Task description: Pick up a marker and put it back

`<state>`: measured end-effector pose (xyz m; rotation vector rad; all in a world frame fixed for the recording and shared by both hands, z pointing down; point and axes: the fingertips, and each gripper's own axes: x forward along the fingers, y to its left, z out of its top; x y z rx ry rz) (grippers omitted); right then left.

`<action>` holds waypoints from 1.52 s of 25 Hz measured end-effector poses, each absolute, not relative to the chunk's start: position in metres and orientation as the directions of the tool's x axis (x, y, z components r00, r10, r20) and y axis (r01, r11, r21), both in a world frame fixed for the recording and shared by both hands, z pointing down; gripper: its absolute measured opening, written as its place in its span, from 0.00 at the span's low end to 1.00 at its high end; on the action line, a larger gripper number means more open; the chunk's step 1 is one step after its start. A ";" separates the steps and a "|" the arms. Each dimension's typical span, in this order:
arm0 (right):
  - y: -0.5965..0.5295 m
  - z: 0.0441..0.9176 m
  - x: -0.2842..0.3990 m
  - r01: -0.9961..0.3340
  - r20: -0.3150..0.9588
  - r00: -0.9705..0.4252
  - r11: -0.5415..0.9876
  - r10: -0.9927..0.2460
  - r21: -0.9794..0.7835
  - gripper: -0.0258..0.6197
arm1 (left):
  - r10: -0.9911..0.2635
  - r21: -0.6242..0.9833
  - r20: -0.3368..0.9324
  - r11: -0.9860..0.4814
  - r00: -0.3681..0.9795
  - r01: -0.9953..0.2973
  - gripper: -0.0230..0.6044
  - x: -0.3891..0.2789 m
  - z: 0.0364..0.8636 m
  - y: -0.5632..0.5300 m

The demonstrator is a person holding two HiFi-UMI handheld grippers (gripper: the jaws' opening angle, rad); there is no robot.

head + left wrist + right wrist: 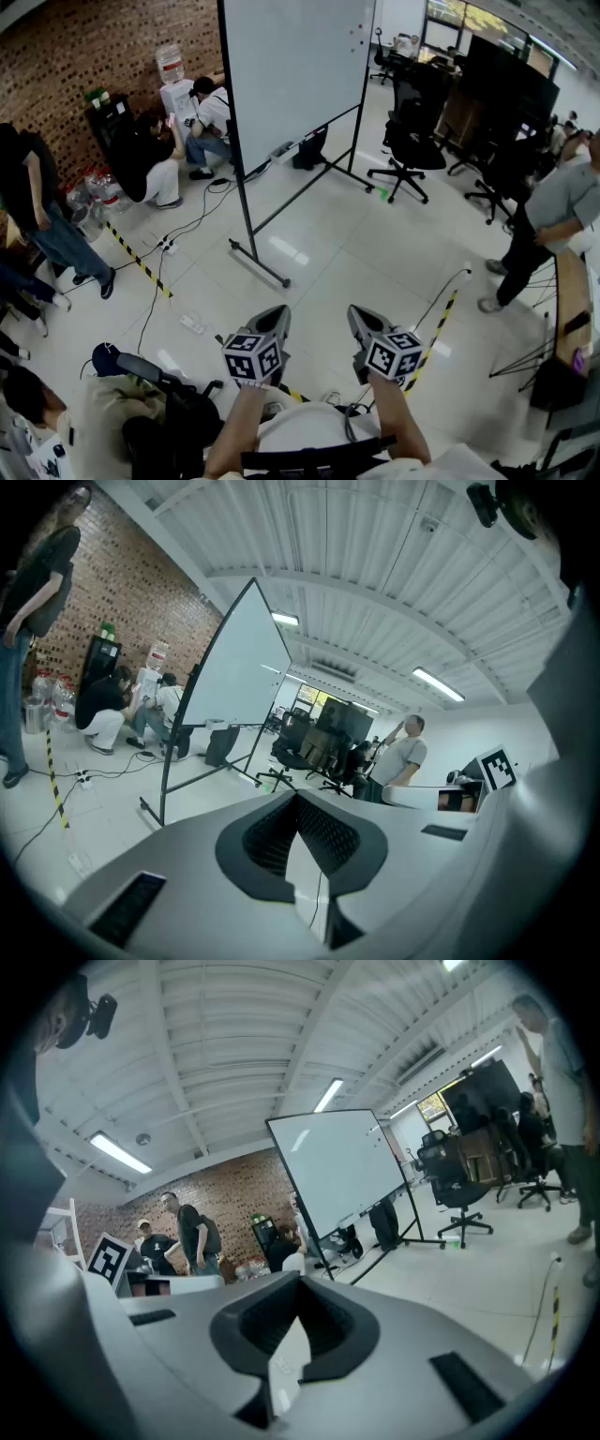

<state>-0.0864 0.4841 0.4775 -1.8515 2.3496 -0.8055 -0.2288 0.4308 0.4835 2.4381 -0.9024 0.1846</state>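
Both claws are clenched and hold nothing: the left gripper (pixel 278 315) and the right gripper (pixel 357 316) each show jaw tips pressed together with only floor beyond them, and both are carried low in front of the person.

Finding 1: no marker can be made out in any view. Its place is judged to be at the whiteboard (pixel 291 75), which stands well apart from both grippers, but the pictures do not confirm this.

Finding 2: the step in hand appears to be the approach, with the pick-up not yet begun. To do it well, close on the board first and locate the marker. Release 1 claw before reaching, then take the barrel crosswise near its middle. The stand's floor rail (pixel 259 260) lies in the path and calls for care.

Count:
- 0 markers seen
- 2 grippers
- 1 whiteboard
- 2 people crouching (pixel 150 159) by the brick wall
- 2 striped tape lines (pixel 139 262) on the floor
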 end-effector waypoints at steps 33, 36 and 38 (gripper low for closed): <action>0.463 0.520 0.051 -0.831 0.279 -0.352 0.160 -0.894 -0.533 0.05 | -0.571 0.378 0.383 -0.621 0.727 -0.687 0.03 -0.081 0.506 0.415; 0.442 0.527 0.062 -0.837 0.284 -0.336 0.146 -0.898 -0.528 0.05 | -0.561 0.379 0.386 -0.627 0.732 -0.680 0.03 -0.069 0.514 0.389; 0.421 0.528 0.071 -0.845 0.286 -0.324 0.139 -0.902 -0.517 0.05 | -0.563 0.377 0.382 -0.628 0.732 -0.680 0.03 -0.061 0.516 0.362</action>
